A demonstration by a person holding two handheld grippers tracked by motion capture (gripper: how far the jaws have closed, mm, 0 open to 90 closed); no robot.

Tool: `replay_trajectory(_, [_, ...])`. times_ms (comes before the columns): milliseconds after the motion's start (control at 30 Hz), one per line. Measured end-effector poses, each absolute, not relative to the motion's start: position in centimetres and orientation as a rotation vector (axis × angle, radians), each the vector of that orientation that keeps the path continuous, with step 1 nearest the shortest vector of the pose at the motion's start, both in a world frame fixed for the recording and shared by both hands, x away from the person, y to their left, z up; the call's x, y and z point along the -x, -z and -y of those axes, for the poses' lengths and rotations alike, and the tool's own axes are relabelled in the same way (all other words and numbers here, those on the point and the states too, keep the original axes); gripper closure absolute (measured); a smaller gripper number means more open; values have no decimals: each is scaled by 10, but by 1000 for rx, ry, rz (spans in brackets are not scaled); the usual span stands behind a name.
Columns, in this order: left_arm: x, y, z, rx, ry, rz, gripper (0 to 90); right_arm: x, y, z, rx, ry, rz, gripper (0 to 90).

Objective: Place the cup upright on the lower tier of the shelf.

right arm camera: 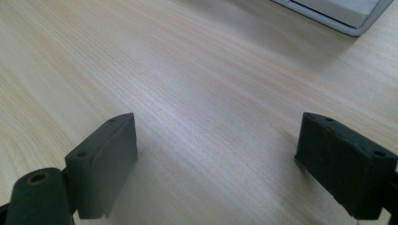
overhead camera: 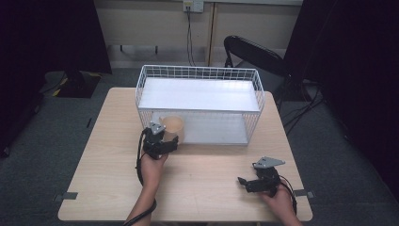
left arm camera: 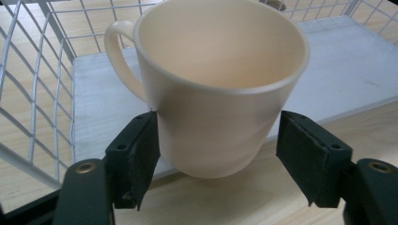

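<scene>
A cream cup (left arm camera: 220, 89) stands at the front edge of the low shelf of a white wire rack (overhead camera: 200, 75), near the rack's left end; it is upright, its mouth is open to the top, and its handle sticks out to the left in the left gripper view; the bottom of the cup hangs a little over the shelf edge, above the wooden table (overhead camera: 207, 183)

The left gripper (left arm camera: 218, 150) is right at the cup, with one black jaw on each side of it; the left pad (left arm camera: 141, 154) is touching the cup's side or just about to, and the right pad (left arm camera: 309, 154) has a small gap before the cup; so the jaws are around the cup but not squeezing it yet; in the high view the left gripper (overhead camera: 162, 137) sits at the front left of the rack, just in front of the cup (overhead camera: 172, 126)

The right gripper (overhead camera: 244, 181) is low over the table at the front right, well apart from the cup and the rack; in the right gripper view its jaws are wide apart with nothing but bare wood between them, and a corner of the rack's shelf (right arm camera: 338, 11) shows at the top right
</scene>
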State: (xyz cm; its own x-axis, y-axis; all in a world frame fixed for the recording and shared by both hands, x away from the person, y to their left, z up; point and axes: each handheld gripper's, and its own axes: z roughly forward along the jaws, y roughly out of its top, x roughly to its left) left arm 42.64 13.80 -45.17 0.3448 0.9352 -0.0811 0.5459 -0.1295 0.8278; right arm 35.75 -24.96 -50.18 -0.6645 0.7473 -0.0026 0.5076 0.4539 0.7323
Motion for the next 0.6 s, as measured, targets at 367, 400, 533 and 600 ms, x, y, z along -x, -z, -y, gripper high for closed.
replay_trajectory(367, [-429,454,-131,-1789,-625,-1332,397,-357,502,250,-1068,-1037,-2384,121])
replay_trajectory(400, [-429,454,-131,-1791,-626,-1331,400,-358,502,250,-1068,-1037,-2384,121])
replay_trajectory(533, [-431,455,-129,-1788,-633,-1329,442,-357,502,250,-1069,-1037,-2384,120])
replay_trajectory(600, [-432,455,-129,-1790,-626,-1334,449,-358,502,250,-1069,-1037,-2384,120])
